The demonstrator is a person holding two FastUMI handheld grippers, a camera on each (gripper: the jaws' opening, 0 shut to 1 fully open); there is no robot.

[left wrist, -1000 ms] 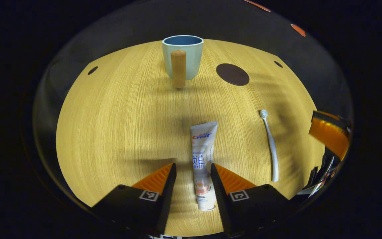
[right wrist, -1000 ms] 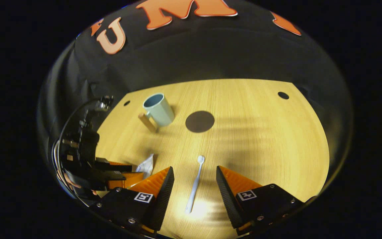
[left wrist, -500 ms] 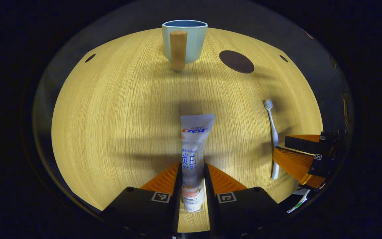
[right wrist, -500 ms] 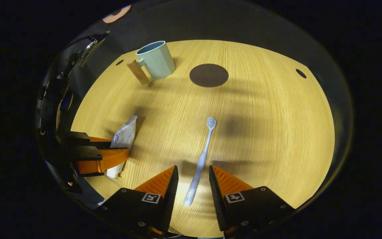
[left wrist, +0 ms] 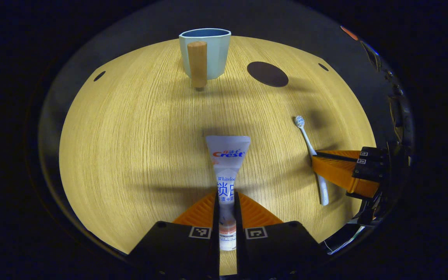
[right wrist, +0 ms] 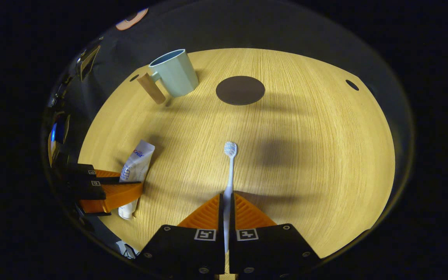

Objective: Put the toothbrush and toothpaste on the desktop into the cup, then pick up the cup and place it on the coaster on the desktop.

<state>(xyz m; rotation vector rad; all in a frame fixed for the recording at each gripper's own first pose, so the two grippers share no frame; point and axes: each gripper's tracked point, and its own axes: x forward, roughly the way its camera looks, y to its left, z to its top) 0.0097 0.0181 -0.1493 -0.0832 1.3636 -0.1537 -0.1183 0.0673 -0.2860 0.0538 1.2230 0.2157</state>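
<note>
Orange ribbed jaws have closed in the last half second on both items: the left gripper (left wrist: pixel 226 204), whose jaws stood either side of the tube with a gap, is now clamped on the lower body of the white soft-plastic toothpaste tube (left wrist: pixel 227 163), and the right gripper (right wrist: pixel 227 210), a moment ago straddling it loosely, is now clamped on the handle of the slim white plastic toothbrush (right wrist: pixel 230 171). Both things lie flat on the pale wood-grain table (right wrist: pixel 305 155), near the front edge, the tube to the left and the brush to the right, the brush head pointing toward the far side. The pale blue faceted cup with a wooden peg handle (left wrist: pixel 205 52) stands upright at the far side, empty as far as can be seen, and the round dark brown coaster (right wrist: pixel 240 90) lies just to its right, bare. Both grasps look made, so lifting and carrying to the cup should come next; nothing is in the cup yet.
</note>
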